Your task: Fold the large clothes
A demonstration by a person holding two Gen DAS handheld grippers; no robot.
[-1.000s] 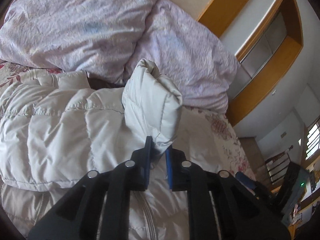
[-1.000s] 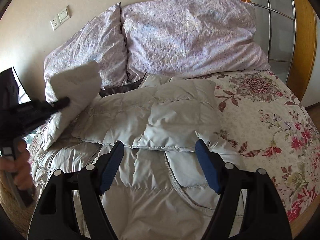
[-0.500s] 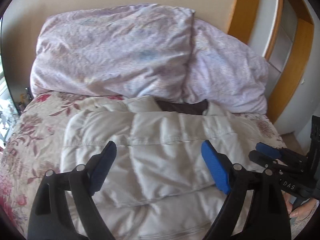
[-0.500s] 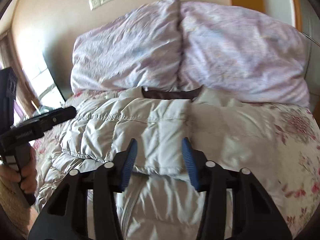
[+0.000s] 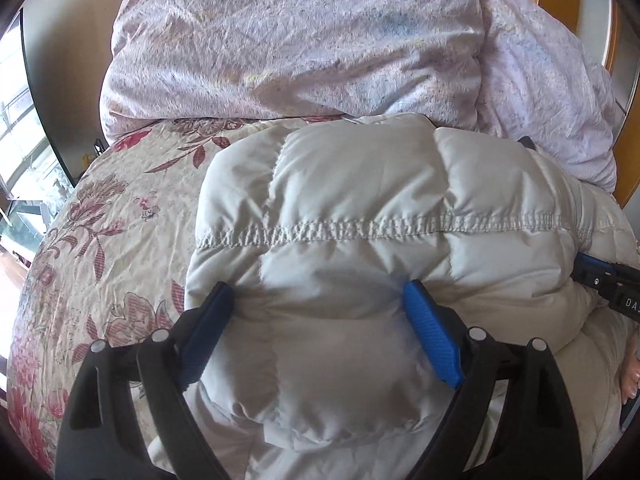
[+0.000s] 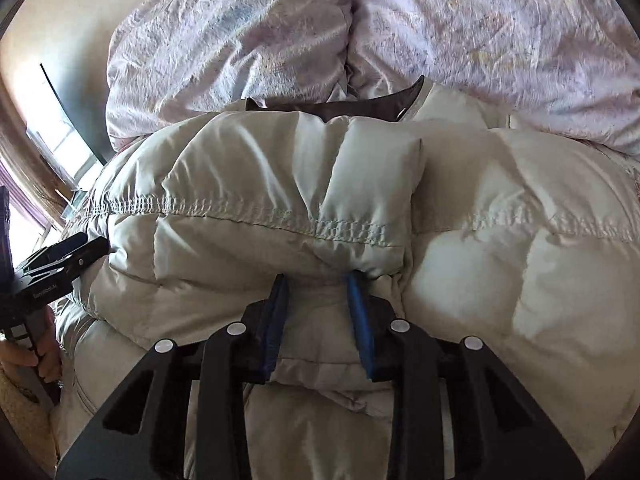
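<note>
Down jacket (image 5: 360,216) dead ahead at 12 o'clock, long axis 9-to-3 across the bed (image 5: 120,200). Left tool (image 5: 316,304) spread wide around its folded sleeve — right tool (image 6: 318,280) pinching a narrower fold, seemingly gripping.

In front of me is a bed (image 5: 120,216) covered with a cream spread printed in red flowers. Two wrinkled lilac pillows (image 5: 288,40) lie at its head, and a pale grey quilted jacket (image 5: 360,208) lies below them.

The right gripper (image 6: 318,284) pinches a fold of the white puffer jacket (image 6: 280,184); the left gripper (image 6: 80,254) touches its left edge, pillows (image 6: 480,28) behind.
</note>
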